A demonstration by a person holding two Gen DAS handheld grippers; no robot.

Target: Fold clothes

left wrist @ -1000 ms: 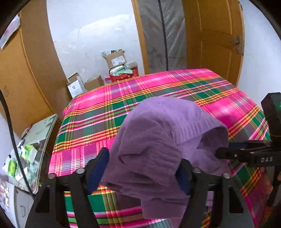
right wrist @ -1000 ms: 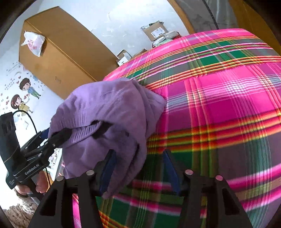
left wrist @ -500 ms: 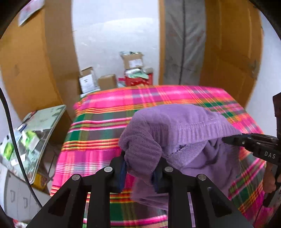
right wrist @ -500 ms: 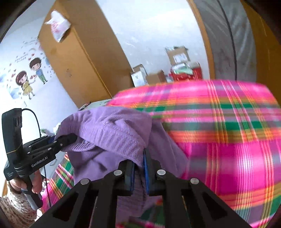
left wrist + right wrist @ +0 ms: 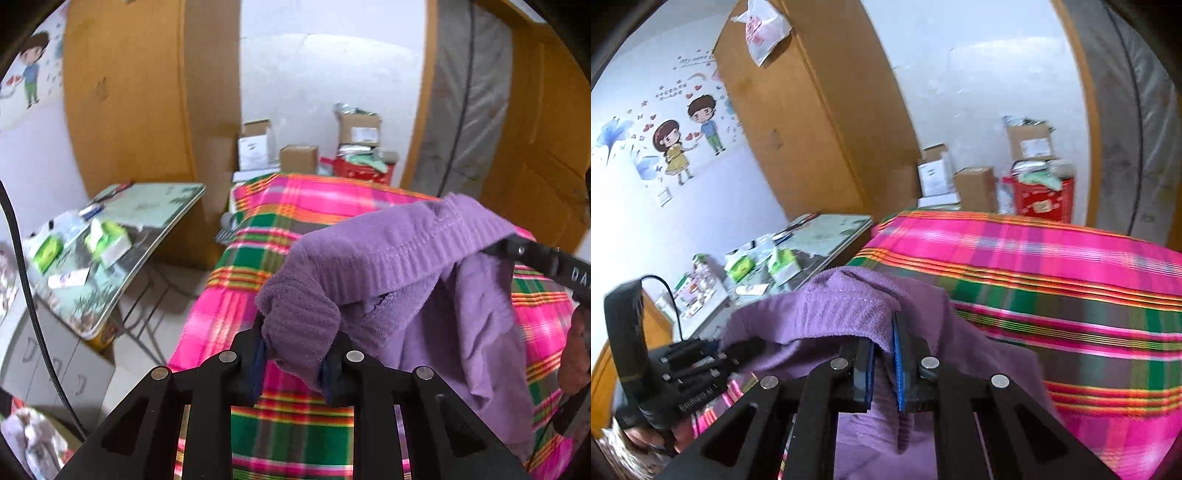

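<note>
I see a plain purple fleece garment [image 5: 399, 254] at my centre, a pink, green and orange plaid bedspread [image 5: 1071, 280] under it, and orange-brown wooden wardrobe panels [image 5: 812, 122] at eleven o'clock.

My left tool [image 5: 295, 360] is pinching a thick bunched corner of the purple garment [image 5: 399, 266], pads pressing the fabric from both sides. The right tool [image 5: 535, 254] is gripping the far end of its ribbed hem, so the garment is hanging between them above the plaid-covered bed [image 5: 280, 221].
</note>
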